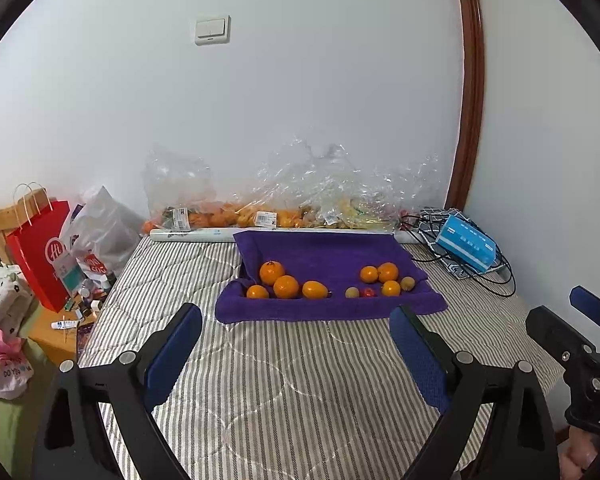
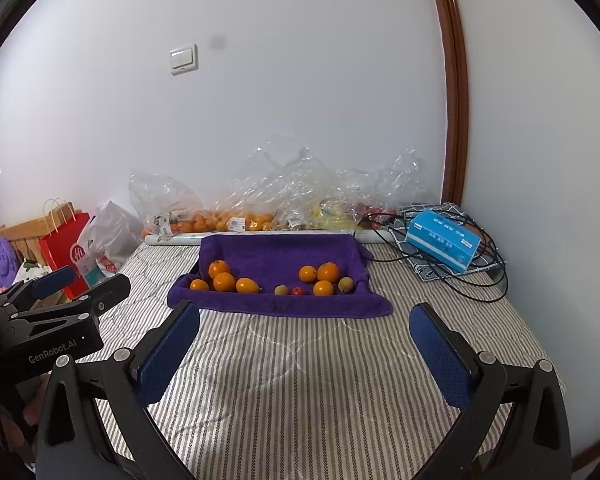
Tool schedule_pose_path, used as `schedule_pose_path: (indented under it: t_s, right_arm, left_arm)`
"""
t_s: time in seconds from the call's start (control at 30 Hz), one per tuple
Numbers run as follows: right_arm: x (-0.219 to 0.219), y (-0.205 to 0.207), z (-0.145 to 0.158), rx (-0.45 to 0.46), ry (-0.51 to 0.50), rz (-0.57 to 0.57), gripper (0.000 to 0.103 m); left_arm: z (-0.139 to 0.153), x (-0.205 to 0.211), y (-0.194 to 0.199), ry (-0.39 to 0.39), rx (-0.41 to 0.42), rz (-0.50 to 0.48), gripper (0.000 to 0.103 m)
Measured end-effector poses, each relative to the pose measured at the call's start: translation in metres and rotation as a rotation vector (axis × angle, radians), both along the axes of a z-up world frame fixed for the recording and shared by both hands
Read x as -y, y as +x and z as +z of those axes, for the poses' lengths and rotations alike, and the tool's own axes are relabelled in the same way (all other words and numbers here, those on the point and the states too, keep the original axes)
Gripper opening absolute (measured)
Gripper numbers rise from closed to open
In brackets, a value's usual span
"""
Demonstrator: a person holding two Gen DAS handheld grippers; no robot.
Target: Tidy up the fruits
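While both hover level above the striped bed [image 1: 284, 380], left claw [image 1: 296, 344] and right claw [image 2: 304, 340] gape wide.

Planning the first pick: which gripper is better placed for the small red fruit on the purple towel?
Probably right. The small red fruit lies nearly centred ahead of the open right gripper in its own view; from the open left gripper it sits off toward the right on the purple towel.
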State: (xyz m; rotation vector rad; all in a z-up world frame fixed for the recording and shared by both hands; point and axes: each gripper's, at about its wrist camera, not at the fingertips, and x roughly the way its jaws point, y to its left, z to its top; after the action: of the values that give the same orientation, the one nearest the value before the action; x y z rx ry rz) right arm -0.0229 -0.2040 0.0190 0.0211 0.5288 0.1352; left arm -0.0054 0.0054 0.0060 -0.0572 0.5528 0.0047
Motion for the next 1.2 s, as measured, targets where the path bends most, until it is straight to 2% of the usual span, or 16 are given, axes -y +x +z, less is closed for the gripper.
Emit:
schedule_pose_path:
  t_s: [1.2]
  right_arm:
    - [-0.0067,-0.0061,0.0017,0.009,-0.008,0.011,0.103]
  left_arm:
    - [0.0029,-0.0021,-0.0021,-0.008,0.002,0.003,0.095]
